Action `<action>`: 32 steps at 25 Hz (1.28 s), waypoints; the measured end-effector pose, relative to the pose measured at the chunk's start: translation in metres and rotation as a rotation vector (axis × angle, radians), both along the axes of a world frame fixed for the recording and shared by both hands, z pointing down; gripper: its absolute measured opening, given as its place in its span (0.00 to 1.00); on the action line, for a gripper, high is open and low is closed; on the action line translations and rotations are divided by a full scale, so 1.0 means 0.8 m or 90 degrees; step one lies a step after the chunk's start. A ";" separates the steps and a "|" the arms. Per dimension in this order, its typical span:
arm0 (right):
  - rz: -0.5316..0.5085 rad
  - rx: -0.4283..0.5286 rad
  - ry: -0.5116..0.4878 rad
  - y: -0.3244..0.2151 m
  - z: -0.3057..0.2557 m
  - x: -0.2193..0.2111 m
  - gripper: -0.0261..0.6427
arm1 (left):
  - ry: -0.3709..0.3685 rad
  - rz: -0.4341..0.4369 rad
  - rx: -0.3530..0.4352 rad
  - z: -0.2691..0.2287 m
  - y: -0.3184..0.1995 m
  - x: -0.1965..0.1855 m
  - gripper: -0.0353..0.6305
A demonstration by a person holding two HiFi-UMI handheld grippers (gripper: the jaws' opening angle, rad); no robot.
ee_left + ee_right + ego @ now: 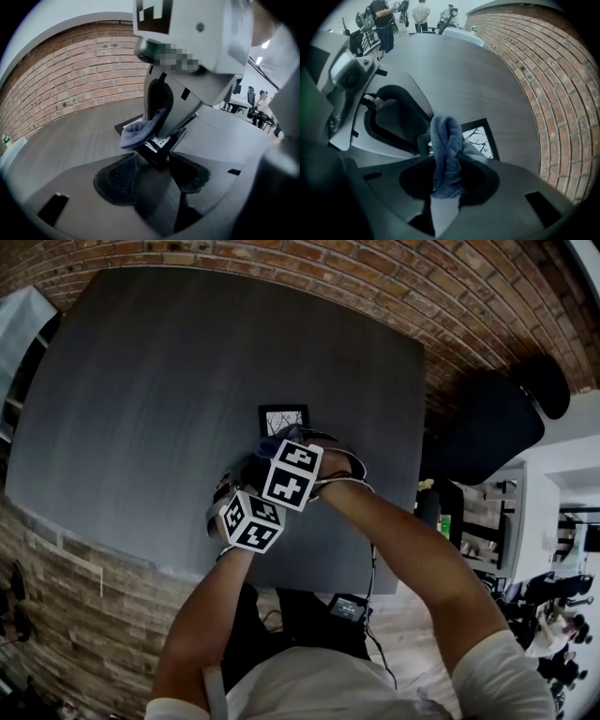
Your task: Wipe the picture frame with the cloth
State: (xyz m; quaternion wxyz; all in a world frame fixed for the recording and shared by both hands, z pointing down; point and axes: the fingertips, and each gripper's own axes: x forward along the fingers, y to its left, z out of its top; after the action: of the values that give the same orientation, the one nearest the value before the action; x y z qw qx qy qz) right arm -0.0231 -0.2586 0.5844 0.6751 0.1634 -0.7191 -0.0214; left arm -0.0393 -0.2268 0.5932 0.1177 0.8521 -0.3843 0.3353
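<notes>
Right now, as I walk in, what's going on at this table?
A person works two grippers over a dark table. The right gripper is shut on a blue cloth, which hangs over the near end of the frame lying on the table. The left gripper has its jaws apart round the frame's near corner. Whether they pinch it can't be told.
</notes>
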 end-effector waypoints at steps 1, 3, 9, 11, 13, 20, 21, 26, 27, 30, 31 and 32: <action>0.007 -0.007 -0.012 0.005 -0.001 -0.001 0.21 | 0.000 -0.001 0.000 0.000 0.000 0.000 0.40; 0.018 -0.015 -0.030 0.013 -0.002 -0.003 0.21 | 0.001 -0.001 -0.005 0.001 0.001 0.000 0.40; 0.032 -0.010 -0.060 0.024 -0.007 -0.002 0.21 | -0.003 -0.004 -0.006 0.002 0.001 0.000 0.40; 0.045 -0.012 -0.075 0.026 -0.009 -0.001 0.21 | -0.004 -0.007 -0.005 0.001 -0.001 -0.001 0.40; 0.062 -0.012 -0.095 0.028 -0.011 0.000 0.21 | -0.007 -0.011 -0.003 0.001 -0.002 -0.003 0.40; 0.111 -0.013 -0.163 0.039 -0.019 0.002 0.21 | 0.000 -0.015 -0.005 0.000 -0.002 -0.002 0.40; 0.111 -0.014 -0.168 0.042 -0.020 0.002 0.21 | 0.000 -0.015 -0.005 0.001 -0.002 -0.002 0.40; 0.101 -0.018 -0.178 0.054 -0.019 0.001 0.21 | -0.001 -0.016 -0.004 0.001 -0.001 -0.002 0.40; 0.103 -0.021 -0.182 0.055 -0.019 0.001 0.21 | -0.001 -0.016 -0.004 0.001 -0.001 -0.002 0.40; 0.123 -0.035 -0.208 0.058 -0.022 0.002 0.21 | -0.001 -0.015 -0.004 0.000 -0.002 -0.002 0.40; 0.134 -0.041 -0.221 0.060 -0.023 0.003 0.21 | -0.001 -0.015 -0.004 0.000 -0.001 -0.002 0.40; 0.145 -0.047 -0.234 0.062 -0.024 0.003 0.21 | -0.002 -0.015 -0.003 0.000 -0.001 -0.002 0.40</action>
State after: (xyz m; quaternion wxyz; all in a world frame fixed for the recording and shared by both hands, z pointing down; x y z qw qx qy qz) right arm -0.0205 -0.2091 0.5653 0.5362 0.2197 -0.8074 0.1112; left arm -0.0408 -0.2278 0.5936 0.1234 0.8468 -0.3935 0.3359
